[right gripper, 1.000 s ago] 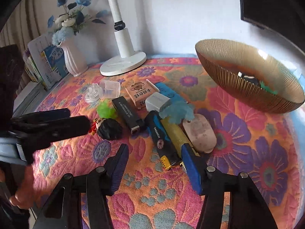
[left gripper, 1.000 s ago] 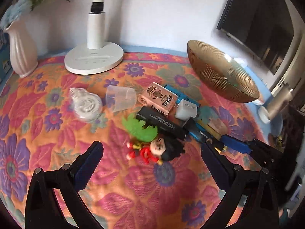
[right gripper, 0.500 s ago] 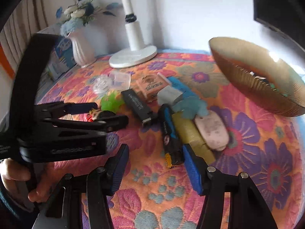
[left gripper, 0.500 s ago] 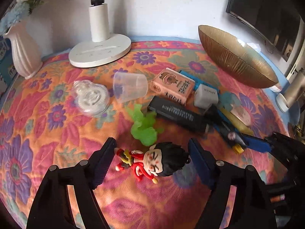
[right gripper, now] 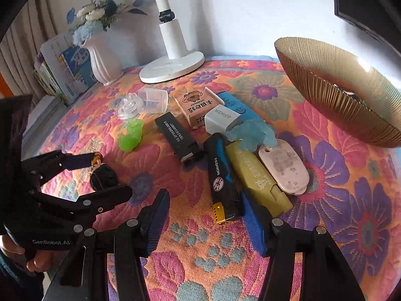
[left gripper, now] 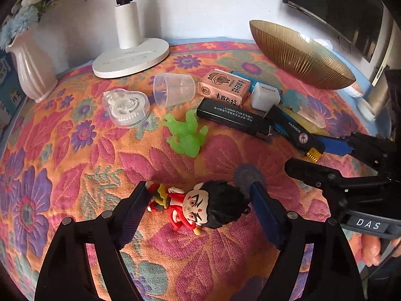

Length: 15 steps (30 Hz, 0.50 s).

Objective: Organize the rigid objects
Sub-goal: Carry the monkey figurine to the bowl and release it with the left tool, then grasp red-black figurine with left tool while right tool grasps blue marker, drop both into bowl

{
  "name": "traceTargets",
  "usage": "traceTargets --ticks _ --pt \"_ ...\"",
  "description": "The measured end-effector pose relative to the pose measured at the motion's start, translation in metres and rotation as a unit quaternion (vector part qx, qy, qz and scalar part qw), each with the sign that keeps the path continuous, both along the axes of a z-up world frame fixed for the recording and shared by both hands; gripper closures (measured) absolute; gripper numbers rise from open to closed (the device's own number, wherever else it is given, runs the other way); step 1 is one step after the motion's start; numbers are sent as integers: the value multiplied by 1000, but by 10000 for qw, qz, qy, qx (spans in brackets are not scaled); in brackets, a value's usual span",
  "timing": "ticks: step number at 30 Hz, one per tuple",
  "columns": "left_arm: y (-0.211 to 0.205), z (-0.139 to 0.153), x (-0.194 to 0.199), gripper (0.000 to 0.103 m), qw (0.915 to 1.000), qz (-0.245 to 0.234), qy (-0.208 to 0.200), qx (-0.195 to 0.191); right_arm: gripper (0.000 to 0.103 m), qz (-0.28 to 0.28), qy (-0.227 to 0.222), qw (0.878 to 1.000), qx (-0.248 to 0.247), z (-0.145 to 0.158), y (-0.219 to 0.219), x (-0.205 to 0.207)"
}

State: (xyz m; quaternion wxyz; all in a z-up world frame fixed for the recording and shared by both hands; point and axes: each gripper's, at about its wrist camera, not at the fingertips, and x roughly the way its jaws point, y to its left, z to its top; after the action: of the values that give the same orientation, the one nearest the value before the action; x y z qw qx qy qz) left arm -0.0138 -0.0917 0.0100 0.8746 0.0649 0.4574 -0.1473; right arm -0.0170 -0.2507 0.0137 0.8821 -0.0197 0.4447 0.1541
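We count one figurine (left gripper: 200,207), lying crosswise, head right, between the parted left gripper (left gripper: 198,200) jaws; right gripper (right gripper: 204,215) jaws apart

Background items around the lamp base (left gripper: 130,59)

The white lamp base stands at the rear of the worktop (left gripper: 75,175), which is covered with a floral quilted cloth. A white column rises from the base. Left of the lamp base stands a pale ribbed vase (right gripper: 101,61) holding blue and white artificial flowers (right gripper: 100,12). Left of the vase, further from the lamp base, upright books (right gripper: 67,70) lean together. Behind the lamp base is a plain white wall (left gripper: 200,5). Far right of the lamp base, a dark screen (left gripper: 338,7) hangs on that wall.
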Motion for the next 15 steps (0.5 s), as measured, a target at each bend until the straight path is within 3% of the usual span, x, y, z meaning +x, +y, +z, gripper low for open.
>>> traceTargets --ticks 2,4,7,10,12,15 --pt "-3 1 -4 29 9999 -46 -123 90 72 -57 -67 9998 -181 0 3 -2" --pt "-5 4 -9 29 9994 -310 -146 -33 85 -70 -115 9996 -230 0 3 -5" --pt "-12 13 -29 29 9943 -1013 -303 -165 85 -121 39 9996 -234 1 3 -15" --pt "-19 20 -51 29 9849 -1668 -460 47 86 22 403 9982 445 4 -6 -36" --pt "-20 19 -57 28 9820 -1834 -403 193 86 43 541 9958 741 2 -10 -49" --pt "-18 11 -61 26 9826 -1734 -365 562 86 -18 528 9961 701 0 -13 -62"
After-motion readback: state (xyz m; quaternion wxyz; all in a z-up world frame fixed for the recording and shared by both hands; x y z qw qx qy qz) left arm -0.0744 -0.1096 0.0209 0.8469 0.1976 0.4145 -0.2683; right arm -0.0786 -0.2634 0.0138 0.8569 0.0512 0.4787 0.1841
